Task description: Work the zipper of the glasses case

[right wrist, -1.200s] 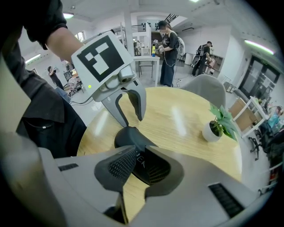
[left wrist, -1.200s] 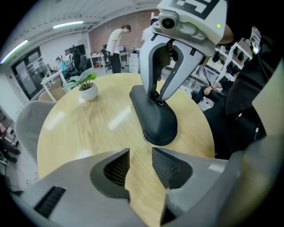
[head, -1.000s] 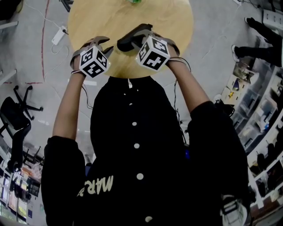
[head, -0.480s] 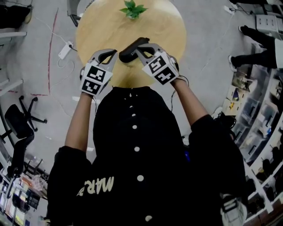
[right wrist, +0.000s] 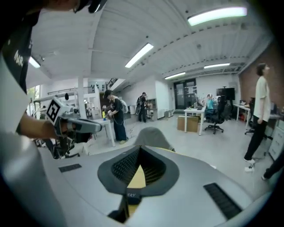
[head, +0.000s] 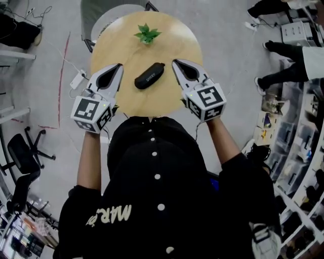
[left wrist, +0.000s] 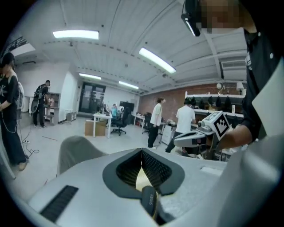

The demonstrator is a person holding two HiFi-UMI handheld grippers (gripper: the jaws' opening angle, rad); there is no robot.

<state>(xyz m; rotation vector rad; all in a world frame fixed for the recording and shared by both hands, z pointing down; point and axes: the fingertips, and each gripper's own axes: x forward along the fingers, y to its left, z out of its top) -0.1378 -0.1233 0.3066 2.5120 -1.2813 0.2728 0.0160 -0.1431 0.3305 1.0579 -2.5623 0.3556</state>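
The black glasses case (head: 149,75) lies slantwise on the round wooden table (head: 126,96), with nothing touching it. My left gripper (head: 119,66) hovers to its left, jaws shut and empty. My right gripper (head: 175,62) hovers to its right, also shut and empty. In the left gripper view the shut jaws (left wrist: 142,153) point out over the room, and a piece of the case (left wrist: 149,201) shows low in the gap beneath them. The right gripper view shows its shut jaws (right wrist: 140,148) with a sliver of the case (right wrist: 132,195) below.
A small green plant (head: 147,34) stands at the table's far side. A grey chair (head: 101,10) sits behind the table. Several people stand about the room, and desks, office chairs and shelves line its edges. Cables and a power strip (head: 77,79) lie on the floor at left.
Both grippers have let go of the case and drawn apart to either side. Their jaws have shut. The case, held up between them before, now lies alone on the table.
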